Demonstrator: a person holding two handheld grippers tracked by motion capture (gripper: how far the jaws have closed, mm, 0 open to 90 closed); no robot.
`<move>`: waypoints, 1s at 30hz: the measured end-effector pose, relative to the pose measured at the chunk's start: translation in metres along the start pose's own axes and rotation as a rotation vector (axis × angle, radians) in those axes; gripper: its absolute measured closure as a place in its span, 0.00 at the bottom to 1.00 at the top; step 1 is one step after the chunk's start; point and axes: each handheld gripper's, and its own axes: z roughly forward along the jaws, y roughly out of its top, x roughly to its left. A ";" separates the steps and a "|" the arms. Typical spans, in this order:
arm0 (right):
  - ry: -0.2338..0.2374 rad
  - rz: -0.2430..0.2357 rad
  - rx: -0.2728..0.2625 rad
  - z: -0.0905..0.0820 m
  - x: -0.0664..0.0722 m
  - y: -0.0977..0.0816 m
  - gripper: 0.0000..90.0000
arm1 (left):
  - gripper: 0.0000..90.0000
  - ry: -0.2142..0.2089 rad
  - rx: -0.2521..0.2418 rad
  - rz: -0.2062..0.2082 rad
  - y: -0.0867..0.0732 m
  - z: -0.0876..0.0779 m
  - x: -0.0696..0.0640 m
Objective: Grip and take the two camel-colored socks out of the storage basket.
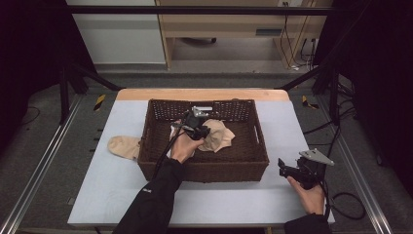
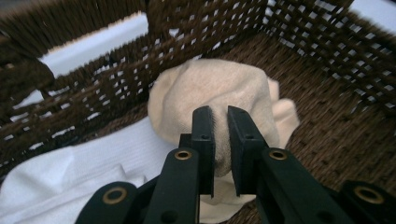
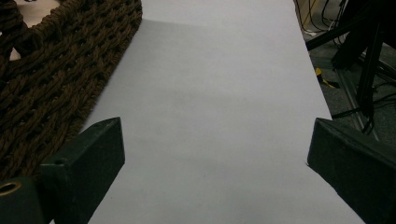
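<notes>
A beige sock point(image 2: 219, 84) lies bunched in a brown wicker basket point(image 1: 204, 168). My left gripper point(image 2: 221, 116) pinches a fold of it between nearly closed jaws. In the high view the left gripper point(image 1: 202, 130) reaches into the basket over that sock point(image 1: 221, 136). A white sock point(image 2: 70, 172) lies beside it on the basket floor. A second beige sock point(image 1: 124, 146) rests on the table, just outside the basket's left wall. My right gripper point(image 1: 283, 168) sits near the table's right front, its jaws point(image 3: 215, 140) wide apart over bare tabletop.
The basket's woven wall point(image 3: 56, 70) stands just left of my right gripper. The grey table mat point(image 1: 117, 190) stretches in front of the basket. Black frame poles and cables point(image 1: 336, 141) run past the table's right edge.
</notes>
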 end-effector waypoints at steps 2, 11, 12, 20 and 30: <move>0.000 0.001 0.000 0.000 0.000 0.000 0.05 | 0.90 -0.008 -0.062 -0.011 0.003 -0.011 0.001; -0.002 0.000 0.000 0.000 0.000 0.000 0.05 | 0.91 -0.023 -0.232 -0.037 0.011 -0.053 0.005; -0.002 0.000 0.001 0.000 0.000 0.000 0.05 | 0.91 -0.025 -0.248 -0.038 0.011 -0.057 0.005; -0.004 -0.002 0.001 0.000 0.000 0.000 0.05 | 0.91 -0.033 -0.335 -0.039 0.011 -0.088 0.003; -0.005 -0.004 0.002 0.000 0.000 0.000 0.05 | 0.91 -0.034 -0.404 -0.049 0.005 -0.122 0.009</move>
